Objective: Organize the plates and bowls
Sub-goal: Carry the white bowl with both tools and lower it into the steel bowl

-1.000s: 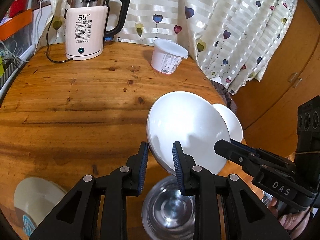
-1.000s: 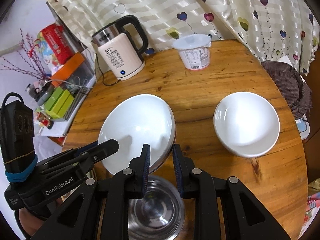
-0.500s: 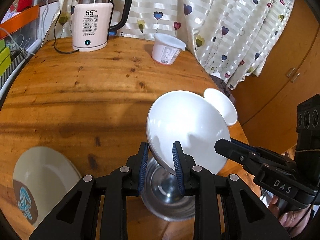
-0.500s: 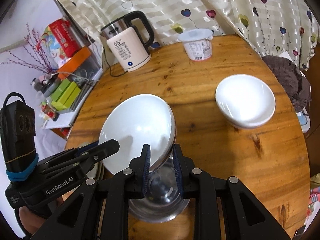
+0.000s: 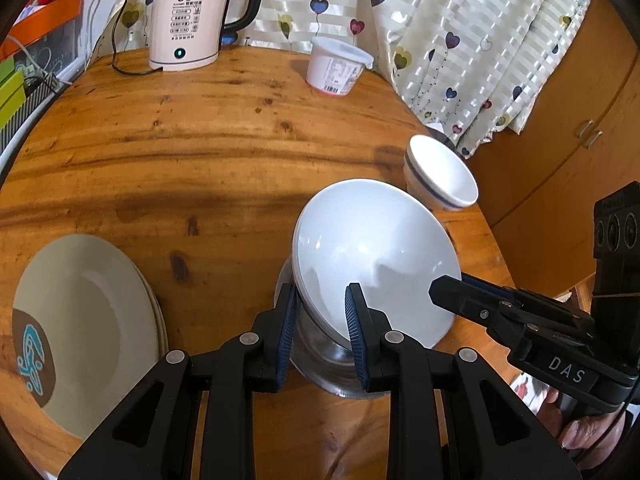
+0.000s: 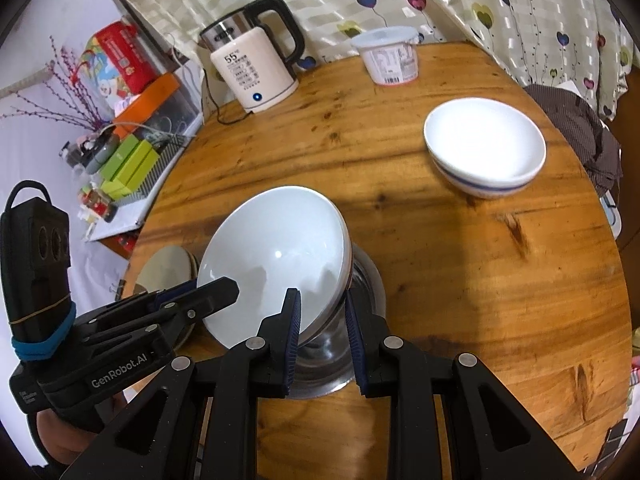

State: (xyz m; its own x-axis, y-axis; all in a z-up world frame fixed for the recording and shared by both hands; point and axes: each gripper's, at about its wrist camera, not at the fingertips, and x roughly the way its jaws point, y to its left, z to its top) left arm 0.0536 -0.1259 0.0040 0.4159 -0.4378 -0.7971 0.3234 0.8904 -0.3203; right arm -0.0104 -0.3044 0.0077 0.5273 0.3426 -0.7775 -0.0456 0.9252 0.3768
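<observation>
Left wrist view: left gripper (image 5: 321,330) and right gripper (image 6: 321,332) each clamp rim of one white bowl (image 5: 372,260), over one steel bowl (image 5: 320,360); one striped bowl (image 6: 484,148) near table (image 5: 160,152) edge; plate stack (image 5: 84,328) left; centre bare.

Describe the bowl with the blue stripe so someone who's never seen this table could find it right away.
Start at the round wooden table and go to its curtain side, below the lidded white tub. The striped bowl sits there alone, empty and upright. Unlike the plain white bowl held tilted over the steel bowl, it has a thin blue band around its outside.
</observation>
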